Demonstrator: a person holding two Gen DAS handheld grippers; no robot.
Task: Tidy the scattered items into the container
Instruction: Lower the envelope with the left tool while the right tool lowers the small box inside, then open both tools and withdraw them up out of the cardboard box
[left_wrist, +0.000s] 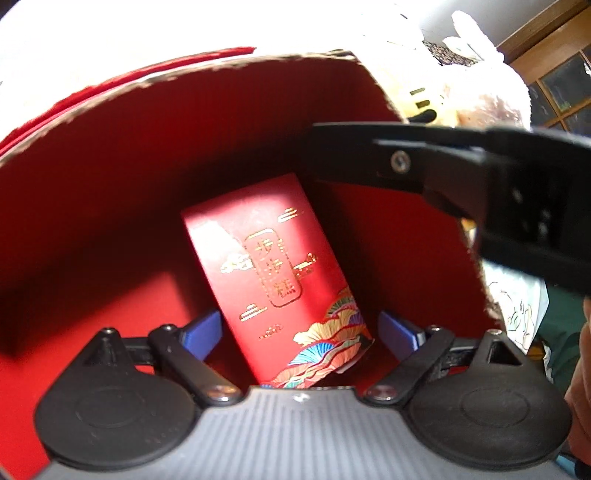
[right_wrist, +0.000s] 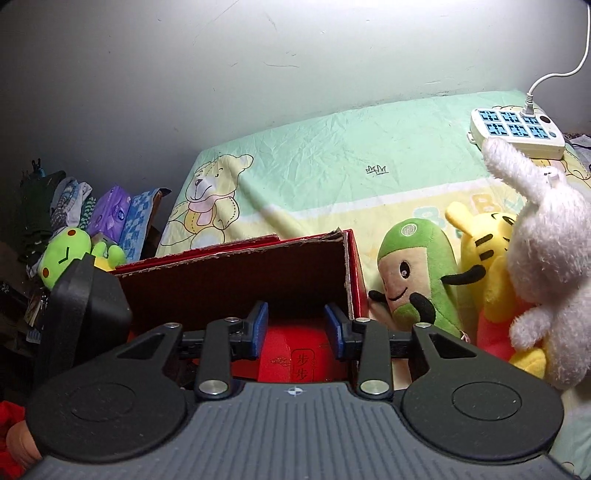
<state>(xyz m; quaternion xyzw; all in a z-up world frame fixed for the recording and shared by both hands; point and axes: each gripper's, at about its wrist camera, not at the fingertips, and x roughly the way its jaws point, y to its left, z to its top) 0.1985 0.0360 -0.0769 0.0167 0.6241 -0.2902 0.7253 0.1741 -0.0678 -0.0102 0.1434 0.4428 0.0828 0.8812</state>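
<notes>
So the biggest thing here is the bed (right_wrist: 332, 155) with its pale green bear sheet, and the big red box (left_wrist: 110, 177) sits on it, open at the top with ragged cardboard edges. That box is the container, far as I can tell.

Inside it there's already one small red packet (left_wrist: 273, 273) with gold lettering, leaning tilted against the floor of the box (a darker block sits in the left corner too, can't tell what it is). So at least one item is in.

What's left looks like the soft toys. Just to the right of the box, outside it, are a green plush (right_wrist: 413, 280), a yellow tiger plush (right_wrist: 487, 258) behind it, and a white bunny plush (right_wrist: 546, 266) nearest the camera. Another green frog plush (right_wrist: 70, 254) sits off to the left by a pile of clutter. None of those are in yet, so I'd call this early on.

The left gripper (left_wrist: 301, 330) is down in the box with its fingers wide on either side of the packet, not squeezing it. The right gripper (right_wrist: 295, 325) hovers over the box edge, fingers fairly narrow with nothing held between them; the packet is just visible below.

There's also a power strip (right_wrist: 517, 131) up by the wall, probably not part of the tidy.
</notes>
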